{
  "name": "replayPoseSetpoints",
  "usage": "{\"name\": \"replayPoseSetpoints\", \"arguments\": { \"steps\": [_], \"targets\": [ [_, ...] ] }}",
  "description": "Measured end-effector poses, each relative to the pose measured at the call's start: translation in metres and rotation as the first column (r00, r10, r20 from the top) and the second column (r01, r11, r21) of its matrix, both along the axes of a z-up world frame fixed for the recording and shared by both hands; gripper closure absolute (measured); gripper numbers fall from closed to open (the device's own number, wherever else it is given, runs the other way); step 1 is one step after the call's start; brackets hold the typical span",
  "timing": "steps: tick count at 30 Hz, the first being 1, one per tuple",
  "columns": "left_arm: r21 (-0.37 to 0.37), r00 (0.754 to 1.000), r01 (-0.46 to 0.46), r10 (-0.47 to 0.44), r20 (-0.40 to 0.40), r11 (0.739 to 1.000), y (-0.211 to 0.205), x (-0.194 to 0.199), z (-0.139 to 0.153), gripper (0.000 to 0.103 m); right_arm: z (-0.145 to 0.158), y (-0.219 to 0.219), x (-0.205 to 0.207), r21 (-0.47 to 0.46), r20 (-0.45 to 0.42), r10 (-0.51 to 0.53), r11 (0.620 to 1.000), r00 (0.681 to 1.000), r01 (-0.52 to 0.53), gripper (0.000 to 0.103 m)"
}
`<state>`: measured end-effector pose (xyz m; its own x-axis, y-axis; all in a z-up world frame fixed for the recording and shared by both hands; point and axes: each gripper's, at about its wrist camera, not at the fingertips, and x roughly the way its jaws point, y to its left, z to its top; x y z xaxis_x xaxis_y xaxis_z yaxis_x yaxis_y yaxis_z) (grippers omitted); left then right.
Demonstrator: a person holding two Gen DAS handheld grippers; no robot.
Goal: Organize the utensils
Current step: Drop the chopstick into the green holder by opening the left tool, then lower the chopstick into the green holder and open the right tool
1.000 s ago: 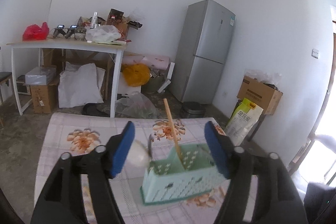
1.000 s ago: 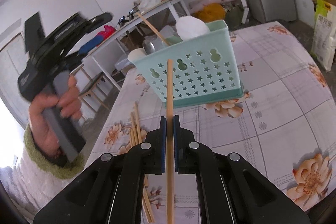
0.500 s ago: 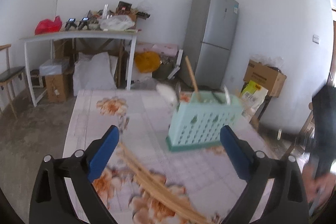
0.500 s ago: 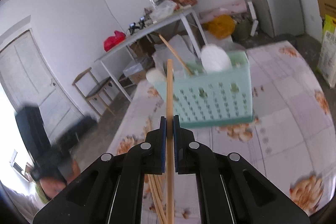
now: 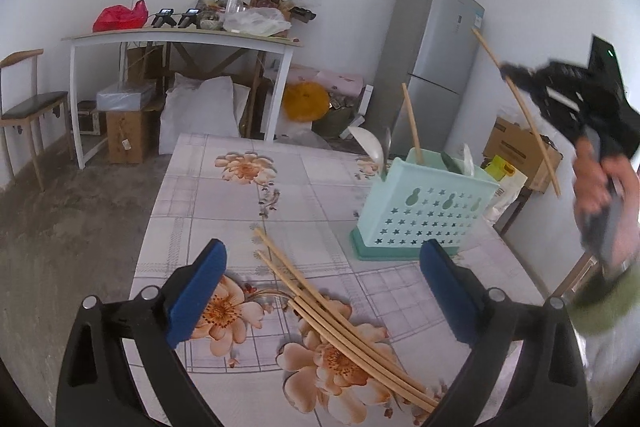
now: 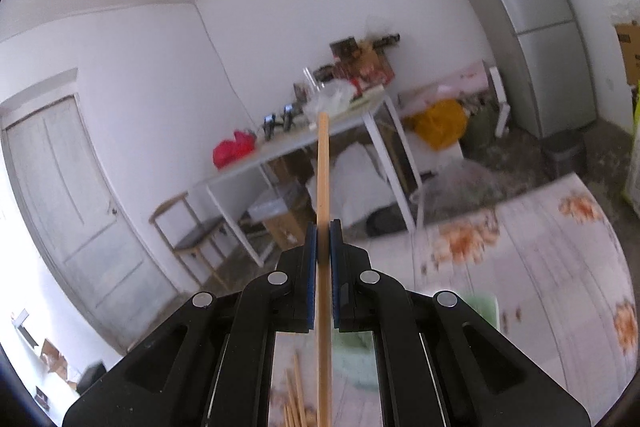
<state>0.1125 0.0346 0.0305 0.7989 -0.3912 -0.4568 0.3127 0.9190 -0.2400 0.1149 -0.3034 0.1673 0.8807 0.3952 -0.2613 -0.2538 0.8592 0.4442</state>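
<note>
The left hand-held gripper (image 5: 320, 287) stands wide, nothing between its blue pads, low in the frame over a bundle of loose chopsticks (image 5: 340, 323) lying on the floral table (image 5: 224, 203). Right of centre stands the mint utensil basket (image 5: 424, 215), a chopstick and spoons upright inside. The right hand-held gripper (image 6: 323, 267) is clamped narrow on a single chopstick (image 6: 322, 179), raised at the right edge of the left view.

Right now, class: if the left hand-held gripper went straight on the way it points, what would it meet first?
Probably the loose chopsticks on the tablecloth; its open jaws straddle them, with the mint utensil basket further right. Depth is uncertain.
</note>
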Motion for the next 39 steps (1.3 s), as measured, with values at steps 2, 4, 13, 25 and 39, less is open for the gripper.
{"name": "replayPoseSetpoints", "arguments": {
  "steps": [2, 4, 13, 25, 39],
  "targets": [
    [0.003, 1.0, -0.002, 0.002, -0.001, 1.0, 0.001, 0.002, -0.002, 0.008, 0.005, 0.004, 0.017, -0.009, 0.022, -0.005, 1.0, 1.0, 0.005, 0.098],
    [-0.003, 1.0, -0.007, 0.007, -0.008, 1.0, 0.003, 0.004, -0.004, 0.008, 0.004, 0.011, 0.031, -0.021, 0.036, -0.003, 1.0, 0.999, 0.003, 0.098],
    [0.0, 0.998, -0.048, 0.048, -0.034, 0.999, 0.018, 0.014, -0.013, 0.008, -0.021, 0.031, 0.074, -0.153, 0.05, -0.043, 0.987, 0.998, 0.05, 0.098],
    [-0.003, 0.997, -0.071, 0.071, -0.044, 0.997, 0.029, 0.025, -0.017, 0.008, -0.041, 0.038, 0.082, -0.239, 0.058, -0.126, 0.961, 0.99, 0.136, 0.098],
    [-0.006, 0.996, -0.083, 0.083, -0.042, 0.997, 0.03, 0.024, -0.016, 0.008, -0.05, 0.042, 0.091, -0.286, 0.063, -0.155, 0.944, 0.986, 0.166, 0.098]
  ]
}}
